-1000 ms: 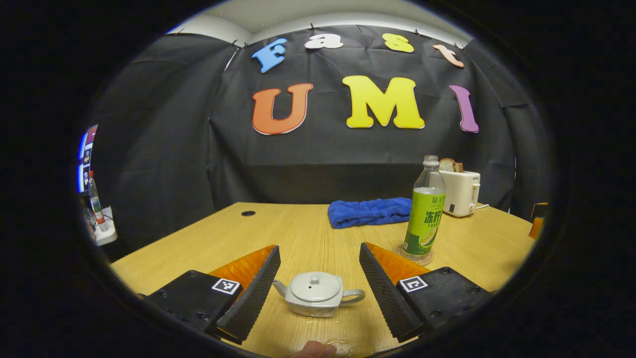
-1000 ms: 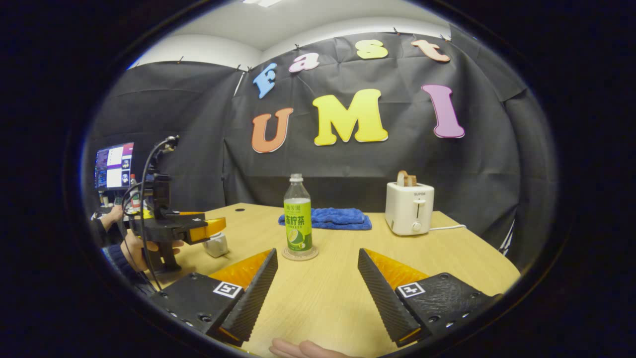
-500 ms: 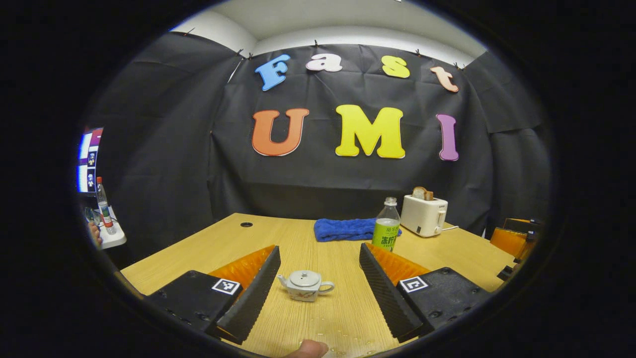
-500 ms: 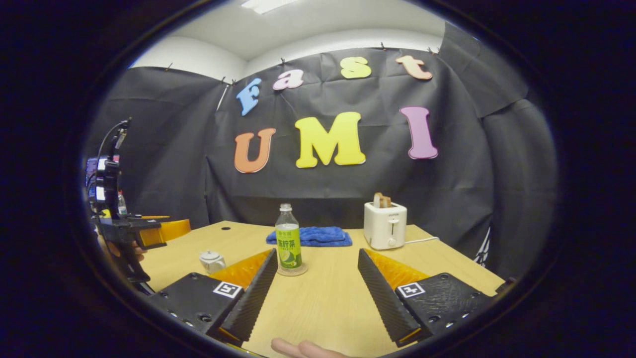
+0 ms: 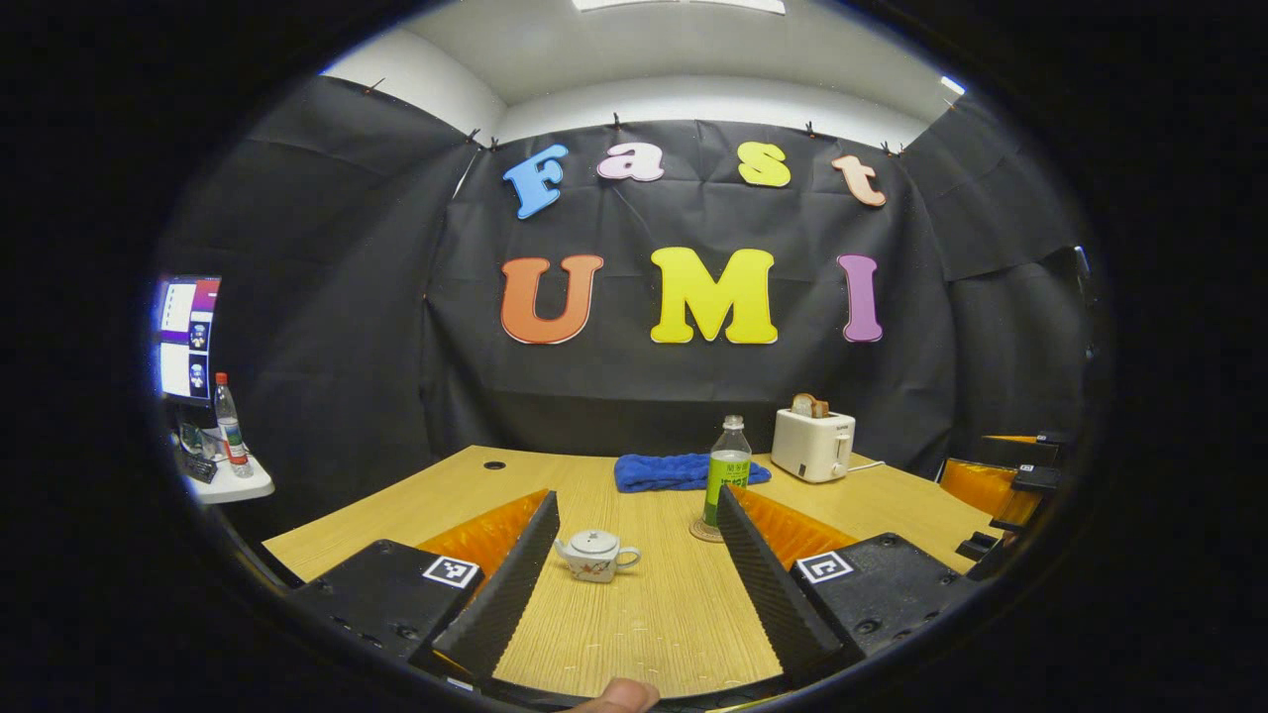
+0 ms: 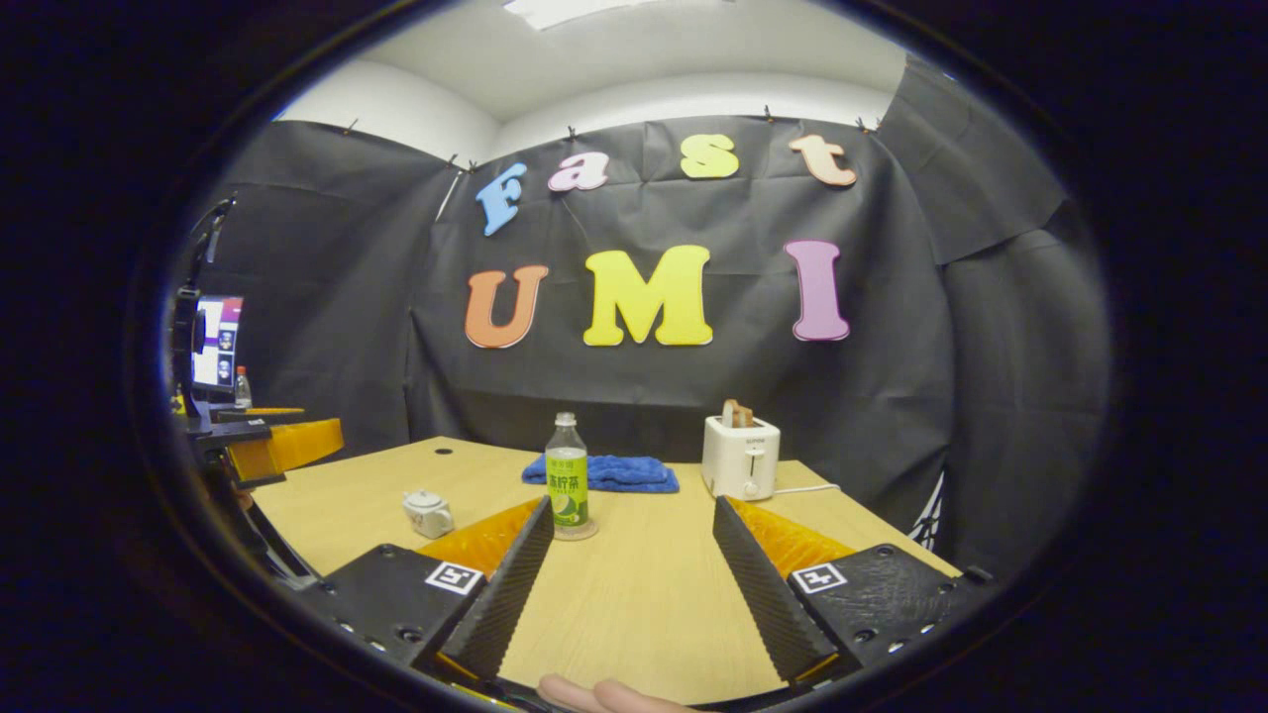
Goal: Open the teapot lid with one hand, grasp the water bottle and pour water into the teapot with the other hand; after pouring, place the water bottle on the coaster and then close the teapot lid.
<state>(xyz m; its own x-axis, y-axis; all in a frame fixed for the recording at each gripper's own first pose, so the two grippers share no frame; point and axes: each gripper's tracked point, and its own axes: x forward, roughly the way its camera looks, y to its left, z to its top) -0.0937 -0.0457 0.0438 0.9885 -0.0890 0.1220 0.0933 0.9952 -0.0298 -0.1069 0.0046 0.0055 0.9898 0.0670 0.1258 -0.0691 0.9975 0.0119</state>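
The small white teapot [image 5: 594, 555] stands on the wooden table [image 5: 644, 614] with its lid on, well ahead of my left gripper [image 5: 635, 493], which is open and holds nothing. A water bottle with a green label [image 5: 726, 475] stands upright on a round coaster [image 5: 705, 533], to the right of the teapot. In the right gripper view the bottle [image 6: 567, 475] and coaster [image 6: 577, 533] sit just beyond the left finger of my right gripper [image 6: 632, 501], which is open and holds nothing. The teapot [image 6: 428, 513] is farther left there. The left gripper [image 6: 277, 446] hovers at the table's left edge.
A blue towel [image 5: 684, 470] and a white toaster with bread [image 5: 812, 444] sit at the back of the table. A monitor [image 5: 183, 337] and a small bottle [image 5: 229, 426] on a side shelf are off to the left. The right gripper [image 5: 1001, 480] shows at the far right.
Both grippers have drawn back from the table and risen; teapot and bottle now look smaller and farther off. Both stay open; teapot and bottle have not moved.
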